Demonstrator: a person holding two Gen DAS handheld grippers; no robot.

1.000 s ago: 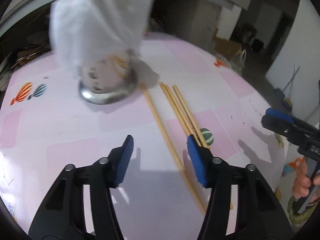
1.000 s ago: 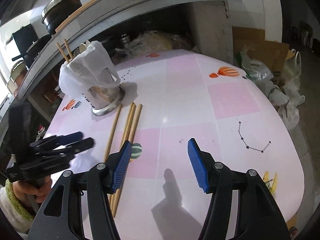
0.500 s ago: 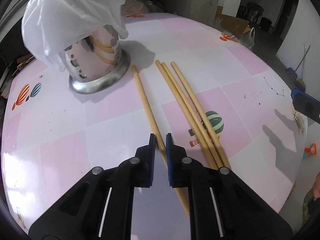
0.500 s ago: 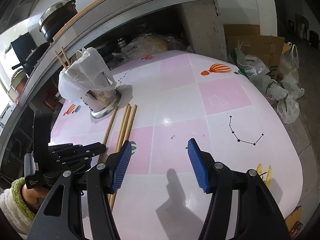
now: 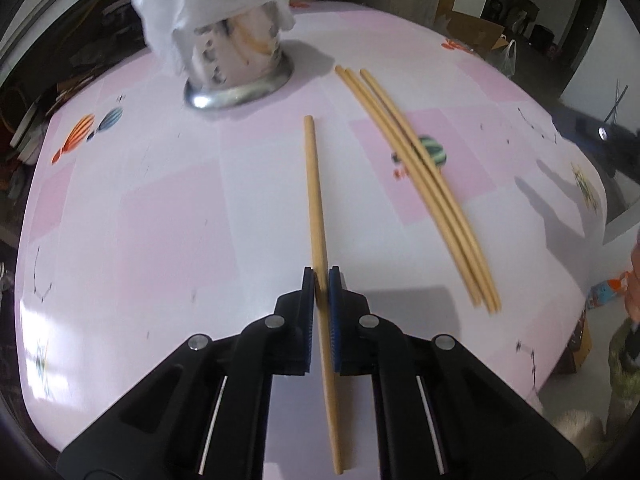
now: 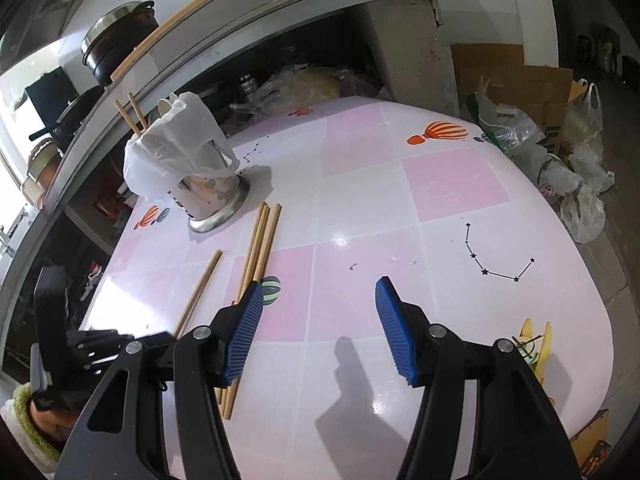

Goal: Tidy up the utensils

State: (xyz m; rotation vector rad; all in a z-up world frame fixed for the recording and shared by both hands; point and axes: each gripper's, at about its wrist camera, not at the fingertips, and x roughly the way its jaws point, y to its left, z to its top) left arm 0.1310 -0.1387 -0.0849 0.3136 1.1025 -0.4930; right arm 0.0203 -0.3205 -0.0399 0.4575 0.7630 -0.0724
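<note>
My left gripper [image 5: 321,276] is shut on a single wooden chopstick [image 5: 314,192], which points toward the metal utensil holder [image 5: 236,68] draped with a white plastic bag. In the right wrist view the same chopstick [image 6: 202,288] slants up from the left gripper [image 6: 160,338] at lower left. Three more chopsticks [image 5: 416,172] lie side by side on the pink table [image 5: 160,220], right of the held one; they also show beside the right gripper's left finger [image 6: 260,240]. My right gripper [image 6: 318,316] hovers open over the table with nothing between its fingers. Two chopsticks [image 6: 130,114] stand in the holder [image 6: 208,192].
A counter with pots [image 6: 120,48] runs behind the table's far edge. Cardboard and plastic bags [image 6: 552,136] sit on the floor beyond the right side. A person's sleeve [image 6: 28,420] shows at lower left.
My left gripper moved in over the single chopstick, closed on it, and carried it away from the holder's base. The right gripper stayed put and open.
</note>
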